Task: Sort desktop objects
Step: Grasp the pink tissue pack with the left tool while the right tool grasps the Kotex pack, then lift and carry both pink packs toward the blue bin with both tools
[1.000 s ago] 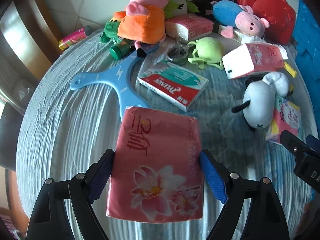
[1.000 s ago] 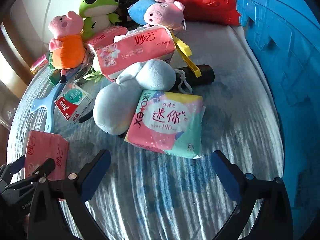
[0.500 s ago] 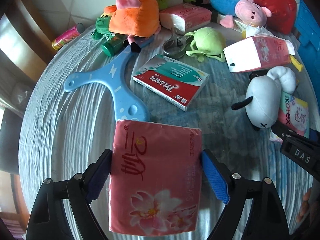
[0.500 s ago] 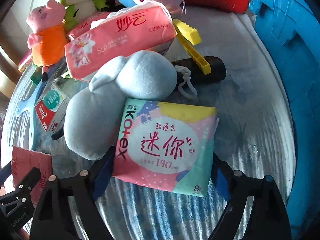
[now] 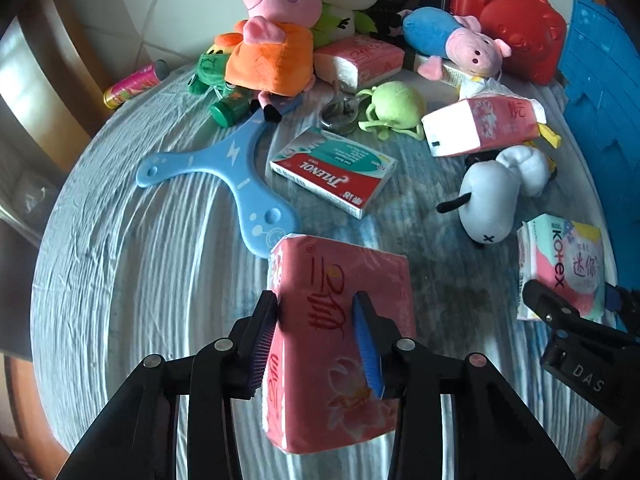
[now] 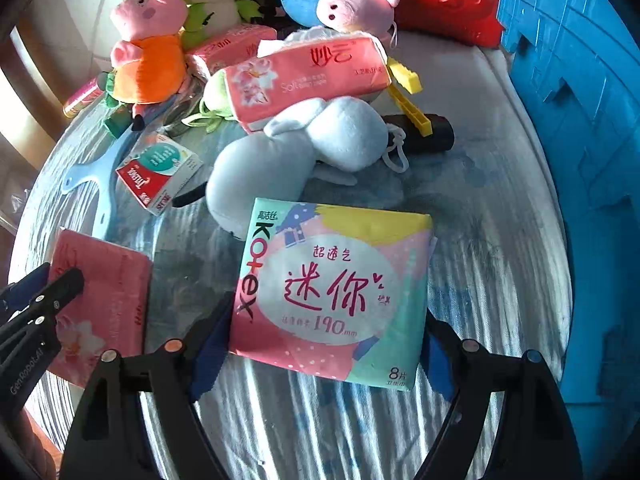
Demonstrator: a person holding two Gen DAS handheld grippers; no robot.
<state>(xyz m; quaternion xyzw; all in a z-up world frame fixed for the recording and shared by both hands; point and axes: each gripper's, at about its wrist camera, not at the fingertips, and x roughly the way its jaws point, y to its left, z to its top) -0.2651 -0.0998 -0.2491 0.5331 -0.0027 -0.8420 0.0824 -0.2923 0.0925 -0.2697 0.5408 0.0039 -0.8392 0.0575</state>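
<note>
My left gripper (image 5: pixel 316 340) is shut on a pink tissue pack (image 5: pixel 340 344), which is squeezed and tilted between the blue pads; it also shows in the right wrist view (image 6: pixel 100 300). My right gripper (image 6: pixel 320 348) is open, its fingers on either side of a Kotex pad pack (image 6: pixel 336 296) that lies flat on the blue cloth. The Kotex pack also shows in the left wrist view (image 5: pixel 564 268), with the right gripper (image 5: pixel 576 312) at it.
Beyond lie a grey plush (image 6: pixel 288 160), a Tylenol box (image 5: pixel 332 170), a blue boomerang (image 5: pixel 240 176), a pink tissue box (image 6: pixel 308 76), several plush toys (image 5: pixel 276 44), a red bag (image 5: pixel 508 20) and a blue crate (image 6: pixel 580 160) on the right.
The left gripper has closed on the pink tissue pack, pinching it narrower and lifting it. The right gripper has moved forward so its open fingers straddle the Kotex pack.
</note>
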